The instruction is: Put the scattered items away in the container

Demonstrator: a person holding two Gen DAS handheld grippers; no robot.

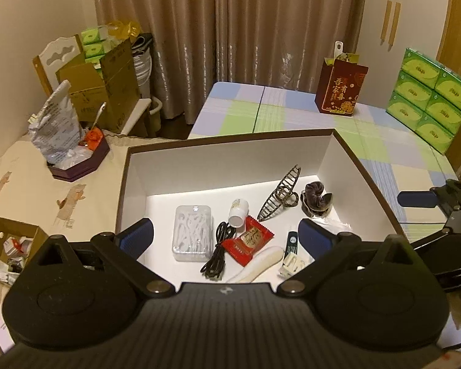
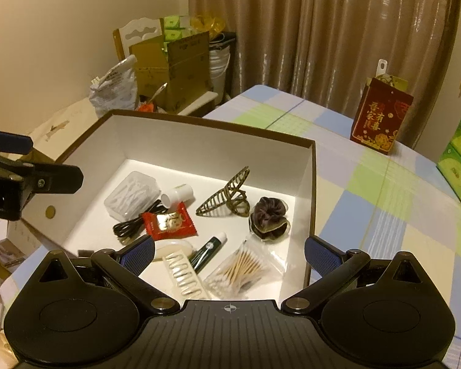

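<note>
A brown-rimmed white box [image 1: 365,172] [image 2: 313,166] stands on the checked tablecloth. Inside lie a clear floss-pick case [image 1: 193,230] [image 2: 132,195], a small white bottle [image 1: 239,212] [image 2: 178,195], a black cable [image 1: 218,253] [image 2: 132,226], a red snack packet [image 1: 250,240] [image 2: 169,223], a bronze hair claw [image 1: 279,198] [image 2: 227,198], a dark scrunchie [image 1: 316,196] [image 2: 269,215], a green tube [image 2: 207,252], a bag of cotton swabs [image 2: 242,269] and a white comb [image 2: 184,278]. My left gripper [image 1: 226,238] is open and empty above the box. My right gripper [image 2: 229,253] is open and empty above its near edge.
A red gift bag [image 1: 339,87] [image 2: 379,117] and stacked green tissue packs [image 1: 430,98] stand on the table's far side. A purple hexagonal box [image 1: 76,163] and a small cardboard box of clutter [image 1: 9,246] sit to the left. Curtains hang behind.
</note>
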